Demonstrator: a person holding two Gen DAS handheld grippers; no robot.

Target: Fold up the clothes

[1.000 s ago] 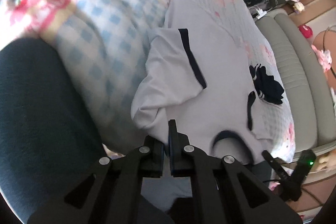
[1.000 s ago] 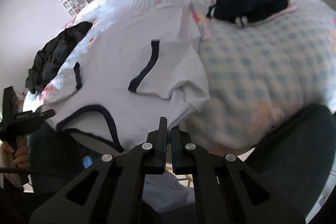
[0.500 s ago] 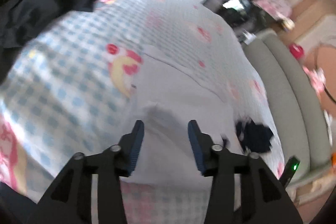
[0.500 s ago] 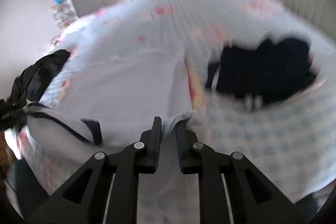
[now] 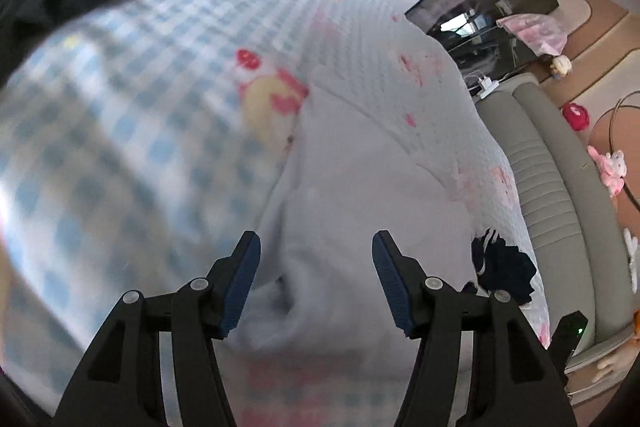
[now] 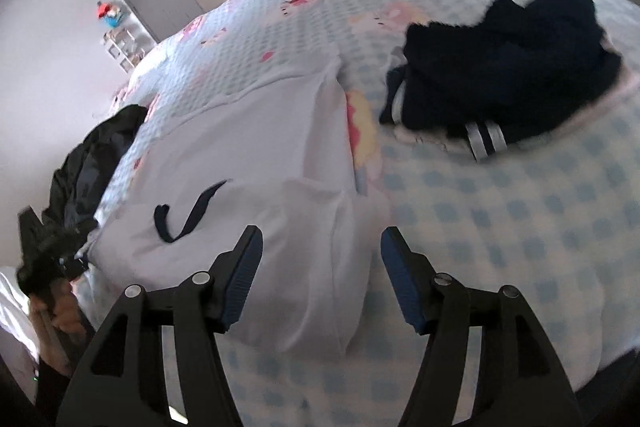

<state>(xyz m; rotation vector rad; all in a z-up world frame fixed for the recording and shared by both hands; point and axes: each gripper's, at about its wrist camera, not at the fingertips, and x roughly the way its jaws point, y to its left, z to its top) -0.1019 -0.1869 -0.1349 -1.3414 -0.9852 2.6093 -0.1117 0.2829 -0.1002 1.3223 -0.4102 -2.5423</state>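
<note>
Hovering both grippers, left (image 5: 316, 281) and right (image 6: 322, 277), jaws apart and empty, over the white shirt (image 6: 248, 163) on the bed (image 6: 520, 211), we judge it light, limp; pinch folded-edge corners.

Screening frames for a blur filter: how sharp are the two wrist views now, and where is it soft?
Left wrist: left gripper sharp, checked bedspread at left heavily smeared, white shirt soft, room beyond fairly crisp. Right wrist: right gripper sharp, bedspread lower right blurred, navy garment edges slightly smeared, door area clear. Both have strong fisheye bending and dark corner vignette.
</note>
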